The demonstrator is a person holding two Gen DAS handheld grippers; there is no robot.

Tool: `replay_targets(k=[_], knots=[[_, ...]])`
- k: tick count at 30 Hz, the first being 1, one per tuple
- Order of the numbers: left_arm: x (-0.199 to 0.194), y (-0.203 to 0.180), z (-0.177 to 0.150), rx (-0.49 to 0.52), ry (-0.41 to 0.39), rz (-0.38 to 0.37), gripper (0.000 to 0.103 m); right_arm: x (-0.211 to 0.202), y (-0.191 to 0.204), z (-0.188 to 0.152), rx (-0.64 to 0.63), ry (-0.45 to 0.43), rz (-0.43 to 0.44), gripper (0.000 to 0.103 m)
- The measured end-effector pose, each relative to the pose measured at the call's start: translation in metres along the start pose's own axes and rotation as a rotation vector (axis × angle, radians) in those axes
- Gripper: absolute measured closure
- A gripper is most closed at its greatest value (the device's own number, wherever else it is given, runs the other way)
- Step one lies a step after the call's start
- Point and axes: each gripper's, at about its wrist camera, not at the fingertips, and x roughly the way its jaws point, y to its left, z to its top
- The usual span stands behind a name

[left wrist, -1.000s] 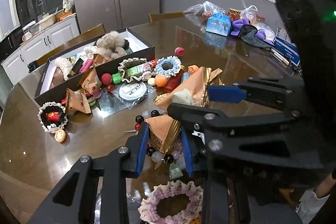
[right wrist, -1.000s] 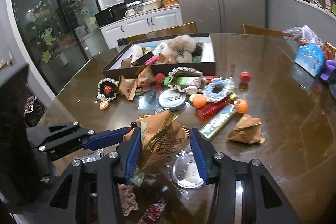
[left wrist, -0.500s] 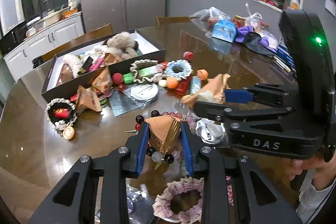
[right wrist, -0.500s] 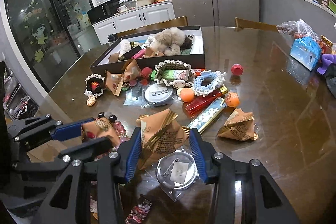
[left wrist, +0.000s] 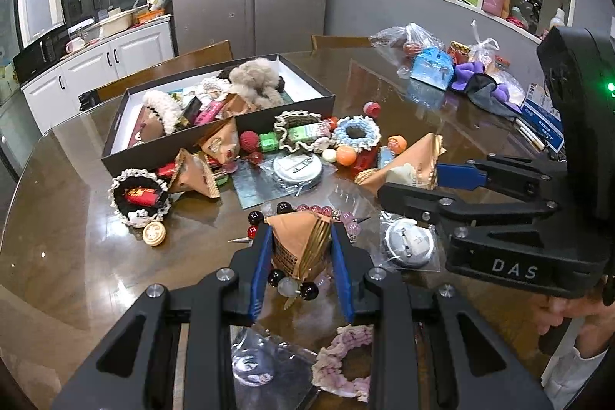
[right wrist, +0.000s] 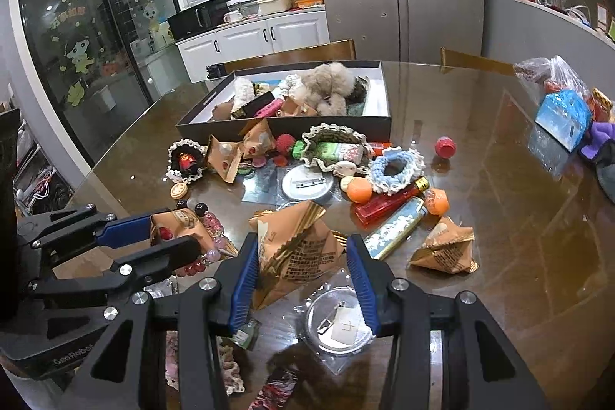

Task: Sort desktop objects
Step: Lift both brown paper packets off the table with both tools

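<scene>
Left wrist view: my left claw [left wrist: 300, 258] grips one tan pyramid packet [left wrist: 298, 243] mid-frame; my right claw [right wrist: 303, 269] now carries its own packet [right wrist: 298, 248] higher, both bound for the box [left wrist: 269, 122].

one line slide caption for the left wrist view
Left claw grips a tan pyramid packet over the cluttered table; right claw holds another.

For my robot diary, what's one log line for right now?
left gripper: shut on beaded packet | right gripper: shut on tan packet | black box: part filled
</scene>
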Motion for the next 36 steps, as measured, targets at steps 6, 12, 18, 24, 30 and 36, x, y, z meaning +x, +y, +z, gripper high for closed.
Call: replay_targets(k=[6,12,18,24,30,36], knots=[[0.008,0.017,-0.008,-0.047,0.019,0.012,0.072,0.009,0.001,-0.004,0.001,0.017,-0.010,0.057],[0.026,0.031,-0.020,-0.081,0.061,0.026,0.072,0.021,0.001,-0.011,0.005,0.052,-0.010,0.057],[0.043,0.037,-0.026,-0.080,0.097,0.102,0.046,0.020,0.002,-0.010,-0.001,0.051,-0.012,0.057],[0.032,0.048,-0.028,-0.131,0.063,0.120,0.024,0.024,0.002,-0.013,-0.003,0.071,-0.010,0.057],[0.021,0.057,-0.034,-0.136,0.041,0.127,0.023,0.031,0.004,-0.017,-0.007,0.084,0.000,0.057],[0.019,0.058,-0.043,-0.139,0.054,0.109,0.023,0.039,0.012,-0.018,-0.021,0.096,0.010,0.057]])
